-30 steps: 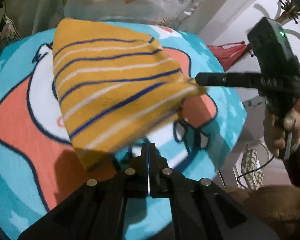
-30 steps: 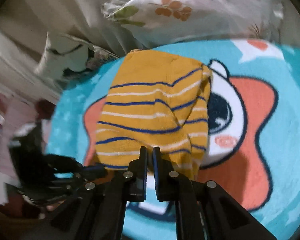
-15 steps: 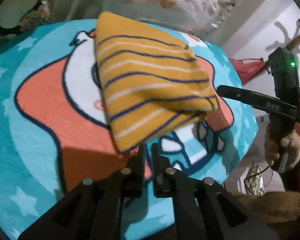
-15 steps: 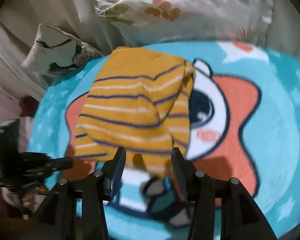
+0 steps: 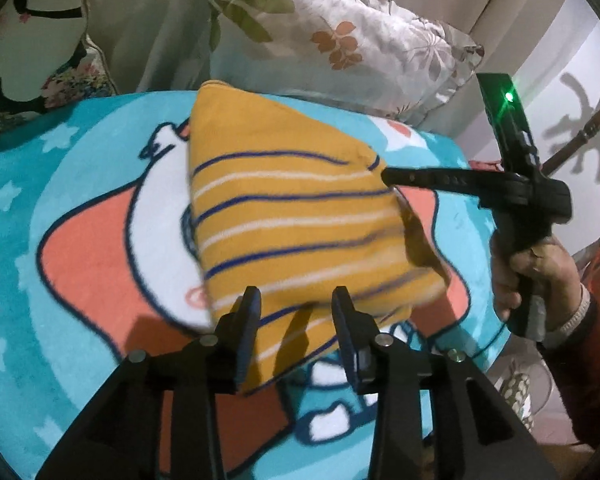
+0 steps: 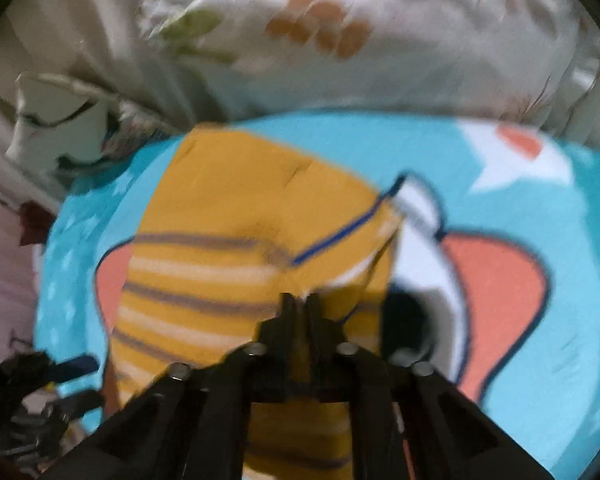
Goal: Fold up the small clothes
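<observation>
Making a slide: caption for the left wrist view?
Left hand-held gripper opening over yellow striped garment while right hand-held gripper pinches its edge.

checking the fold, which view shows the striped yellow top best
The left wrist view: the striped yellow top is sharp, nearly whole, lying on the cartoon rug. The right wrist view is motion-blurred, and the right gripper hides its near part.

A home bedroom — floral pillow (image 5: pixel 340 40), cartoon blanket (image 5: pixel 60 240)
</observation>
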A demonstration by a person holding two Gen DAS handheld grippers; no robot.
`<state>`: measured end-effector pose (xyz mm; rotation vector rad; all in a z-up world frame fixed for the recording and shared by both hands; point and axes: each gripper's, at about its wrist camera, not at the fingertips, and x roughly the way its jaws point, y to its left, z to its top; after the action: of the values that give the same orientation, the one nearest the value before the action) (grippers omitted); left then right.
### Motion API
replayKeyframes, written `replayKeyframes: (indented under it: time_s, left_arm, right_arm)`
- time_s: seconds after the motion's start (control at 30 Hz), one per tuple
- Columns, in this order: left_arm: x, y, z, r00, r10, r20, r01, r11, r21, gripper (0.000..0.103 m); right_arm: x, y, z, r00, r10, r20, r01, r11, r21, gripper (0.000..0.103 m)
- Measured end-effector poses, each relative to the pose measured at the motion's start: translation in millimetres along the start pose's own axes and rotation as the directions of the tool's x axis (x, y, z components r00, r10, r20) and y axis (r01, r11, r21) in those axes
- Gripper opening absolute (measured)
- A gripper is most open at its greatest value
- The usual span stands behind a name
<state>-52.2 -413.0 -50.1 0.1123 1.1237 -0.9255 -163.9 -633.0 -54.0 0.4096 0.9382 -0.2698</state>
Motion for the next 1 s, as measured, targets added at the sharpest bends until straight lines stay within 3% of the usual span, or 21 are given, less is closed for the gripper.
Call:
replayKeyframes:
  time_s: [0.03,0.13,0.27,0.37,0.47,0.53,0.67,0.8,0.93,0.97,1.0]
  left_arm:
    - [5.5,-1.4,2.1,1.000,-0.006,-0.008,0.006,1.000,-0.001,0.037]
    - [28.0,-4.9,4.8,0.998,0.013,-0.054,-0.013,1.000,0.004,0.040]
    - [50.8,-5.8,7.4,0.993,0.048,-0.112,-0.045,0.999,0.030,0.040]
    - [54.4,8.3,11.8,0.993,-0.015,-0.119,0.012,0.999,-0.030,0.040]
    - [51.9,23.6,15.4,0.989,-0.097,-0.113,0.084,0.990,-0.116,0.040]
    - [47.7,26.9,15.5,0.988,-0.118,-0.103,0.104,0.985,-0.137,0.040]
    - [35.4,18.4,12.6,0.992,-0.086,-0.093,0.076,0.991,-0.112,0.040]
    - [17.6,10.6,10.8,0.998,-0.025,-0.064,0.022,0.998,-0.055,0.040]
    - [5.2,15.9,8.4,0.998,0.039,-0.049,-0.040,0.999,-0.029,0.040]
    - [3.8,17.6,8.4,0.998,0.050,-0.048,-0.052,0.998,-0.026,0.040]
    - [2.5,20.1,7.6,0.997,0.060,-0.048,-0.061,0.998,-0.025,0.040]
  right_arm:
    - [-0.6,-4.4,4.4,0.999,-0.031,0.014,0.031,1.000,0.000,0.001]
    - [2.0,-22.8,10.9,1.000,-0.007,0.000,0.007,0.998,0.064,0.002]
    - [-27.3,-11.2,-6.4,0.992,0.123,0.017,-0.123,0.992,0.017,0.003]
    - [-47.4,6.3,-39.3,0.966,0.259,-0.017,-0.259,0.966,-0.007,0.015]
    - [-39.5,19.8,-83.3,0.932,0.347,-0.102,-0.349,0.937,-0.002,0.028]
    - [-29.8,25.8,-103.1,0.935,0.331,-0.126,-0.334,0.942,-0.007,0.033]
    - [-10.5,39.9,-119.6,0.970,0.221,-0.103,-0.227,0.973,-0.049,0.033]
    - [0.9,55.9,-112.9,0.989,0.146,0.001,-0.145,0.987,-0.068,0.033]
    - [9.0,72.1,-104.6,0.995,0.059,0.078,-0.054,0.996,-0.066,0.033]
    - [13.6,71.6,-103.8,0.995,0.069,0.065,-0.066,0.997,-0.045,0.031]
    - [16.3,68.2,-104.0,0.995,0.087,0.045,-0.087,0.996,-0.007,0.012]
